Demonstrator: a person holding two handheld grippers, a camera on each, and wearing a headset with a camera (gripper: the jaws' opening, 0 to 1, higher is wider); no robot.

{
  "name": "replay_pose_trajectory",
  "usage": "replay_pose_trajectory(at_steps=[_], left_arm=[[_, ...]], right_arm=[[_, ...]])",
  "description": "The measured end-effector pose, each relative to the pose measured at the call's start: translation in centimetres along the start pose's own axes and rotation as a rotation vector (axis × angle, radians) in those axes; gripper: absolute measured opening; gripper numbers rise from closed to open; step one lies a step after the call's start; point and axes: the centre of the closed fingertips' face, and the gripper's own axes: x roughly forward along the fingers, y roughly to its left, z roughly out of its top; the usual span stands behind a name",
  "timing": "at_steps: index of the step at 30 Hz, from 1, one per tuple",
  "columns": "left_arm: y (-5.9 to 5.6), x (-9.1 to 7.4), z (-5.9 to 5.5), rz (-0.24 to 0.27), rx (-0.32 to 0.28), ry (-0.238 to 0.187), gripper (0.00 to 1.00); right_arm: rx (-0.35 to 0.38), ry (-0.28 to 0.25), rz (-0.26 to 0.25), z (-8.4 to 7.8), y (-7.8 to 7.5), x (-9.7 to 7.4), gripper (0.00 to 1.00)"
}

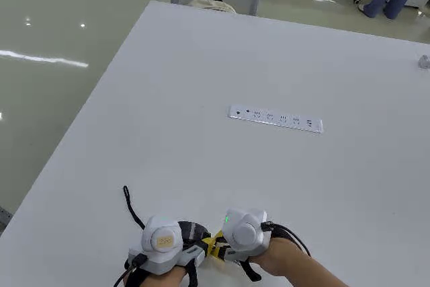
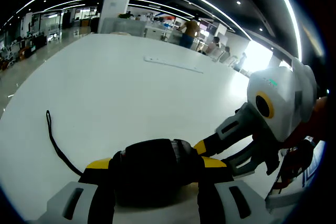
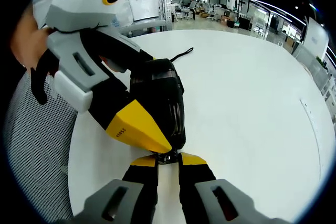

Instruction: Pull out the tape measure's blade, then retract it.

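- Left gripper [image 2: 156, 164] clamps the black round-cased tape measure [image 2: 157, 150] at the white worktop's [image 1: 269, 65] near edge.
- Right gripper [image 3: 168, 160] pinches its blade tip [image 3: 167, 156]; the pull should run rightward along that edge.

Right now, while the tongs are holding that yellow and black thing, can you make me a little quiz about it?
1. True or false: the left tongs are clamped around the black body of the tape measure.
2. Pick one. What do the right tongs pinch? A) a pencil. B) the blade tip, at the mouth of the case. C) a cup.
3. In a word or two: what long, flat white thing with sockets lies farther up the table?

Key
1. True.
2. B.
3. The power strip.
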Motion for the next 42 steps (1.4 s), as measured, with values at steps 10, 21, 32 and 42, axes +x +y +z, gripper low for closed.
replay_pose_trajectory(at_steps=[10, 21, 32, 42], left_arm=[[0.1, 0.0, 0.1, -0.003, -0.003, -0.006, 0.61], [0.1, -1.0, 1.8, -0.099, 0.07, -0.099, 0.6], [1.7, -3.4, 3.5, -0.227, 0.13, -0.127, 0.75], [1.5, -6.5, 4.3, -0.278, 0.226, -0.184, 0.87]], right_arm=[[-0.019, -0.008, -0.008, 0.1, 0.1, -0.1, 0.16], [0.055, -0.015, -0.09, -0.1, -0.6, -1.3, 0.32], [0.116, -0.076, -0.162, -1.3, 0.3, -5.2, 0.45], [0.229, -0.145, -0.222, -3.6, 1.9, -9.3, 0.55]])
